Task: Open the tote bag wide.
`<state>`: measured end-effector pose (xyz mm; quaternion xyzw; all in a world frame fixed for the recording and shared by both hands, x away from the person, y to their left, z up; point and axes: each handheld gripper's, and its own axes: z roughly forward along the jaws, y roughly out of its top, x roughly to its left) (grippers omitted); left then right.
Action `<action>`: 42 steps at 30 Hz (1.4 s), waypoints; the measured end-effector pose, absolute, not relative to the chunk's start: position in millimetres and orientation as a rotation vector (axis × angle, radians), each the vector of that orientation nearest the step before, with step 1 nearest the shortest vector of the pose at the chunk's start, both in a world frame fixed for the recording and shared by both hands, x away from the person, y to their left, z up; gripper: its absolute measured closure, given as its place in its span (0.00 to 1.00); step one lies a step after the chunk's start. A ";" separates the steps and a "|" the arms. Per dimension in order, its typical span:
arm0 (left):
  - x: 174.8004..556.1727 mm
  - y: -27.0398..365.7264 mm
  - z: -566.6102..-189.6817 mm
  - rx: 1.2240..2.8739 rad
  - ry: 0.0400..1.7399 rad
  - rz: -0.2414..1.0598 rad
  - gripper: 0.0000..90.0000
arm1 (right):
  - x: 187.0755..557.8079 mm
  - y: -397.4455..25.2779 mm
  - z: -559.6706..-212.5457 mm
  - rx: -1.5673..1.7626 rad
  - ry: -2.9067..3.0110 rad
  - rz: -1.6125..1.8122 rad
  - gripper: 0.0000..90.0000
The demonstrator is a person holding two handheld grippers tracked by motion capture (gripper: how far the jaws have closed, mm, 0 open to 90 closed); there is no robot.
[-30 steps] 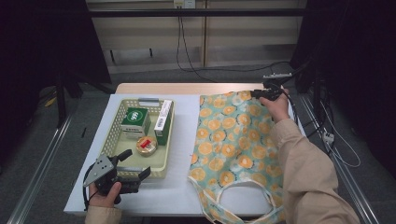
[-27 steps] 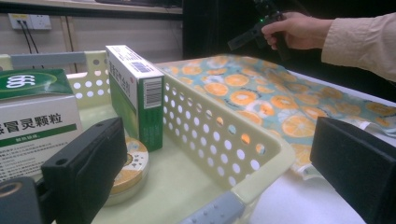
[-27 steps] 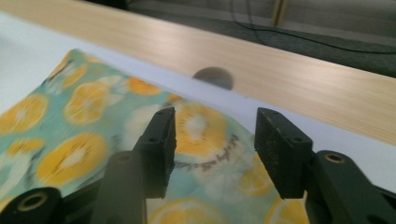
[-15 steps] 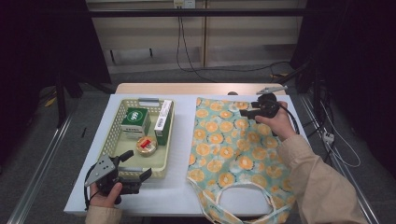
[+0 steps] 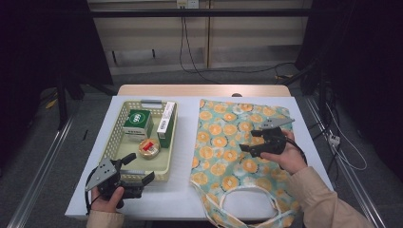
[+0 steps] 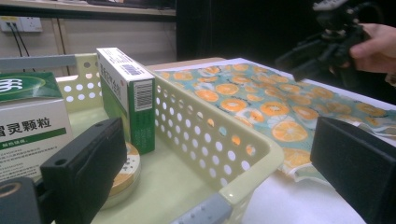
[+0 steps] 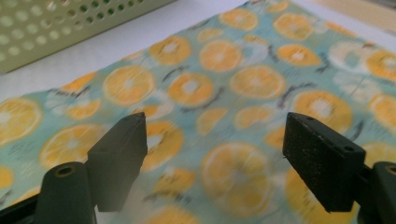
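Over the orange-print bag: right tool released, left tool released at the basket

Above the orange-print bag [image 5: 237,147], flat on the white worktop [image 5: 185,190], your right tool [image 5: 253,142] hovers, jaws apart, empty. Your left tool [image 5: 138,168] sits at the basket [image 5: 110,147] near corner, jaws wide, gripping nothing. Left gripper view adds the barcode on the tall green box [image 6: 128,98], a round tin [image 6: 122,170] beside it, and a green-and-white box [image 6: 28,123]. Right gripper view gives blurred print. Dark room; cables trail on the floor.
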<state>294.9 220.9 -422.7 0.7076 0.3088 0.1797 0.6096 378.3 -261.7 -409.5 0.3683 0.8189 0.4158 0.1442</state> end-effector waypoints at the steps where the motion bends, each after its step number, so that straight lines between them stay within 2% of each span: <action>1: 294.9 220.0 -422.6 1.635 0.710 0.412 0.04 | 372.6 -261.2 -411.2 1.058 2.370 1.197 0.23; 4: 294.5 217.0 -422.6 1.646 0.704 0.414 0.04 | 357.6 -260.1 -416.2 1.037 2.402 1.196 0.19; 11: 293.8 215.1 -423.0 1.648 0.706 0.415 0.04 | 333.7 -258.6 -424.7 0.982 2.470 1.203 0.19; 28: 294.2 215.0 -423.4 1.656 0.706 0.419 0.04 | 300.0 -240.1 -444.1 0.781 2.637 1.156 0.29; 34: 294.0 215.6 -423.2 1.652 0.711 0.418 0.04 | 294.8 -236.6 -452.4 0.695 2.678 1.091 0.45; 35: 293.9 215.5 -423.2 1.651 0.711 0.418 0.04 | 295.1 -237.0 -452.4 0.694 2.678 1.098 0.51; 37: 293.9 215.3 -423.1 1.649 0.711 0.418 0.04 | 296.1 -237.4 -451.7 0.693 2.668 1.107 0.69; 42: 293.9 214.9 -423.0 1.652 0.709 0.420 0.04 | 304.0 -237.7 -451.8 0.717 2.652 1.108 0.92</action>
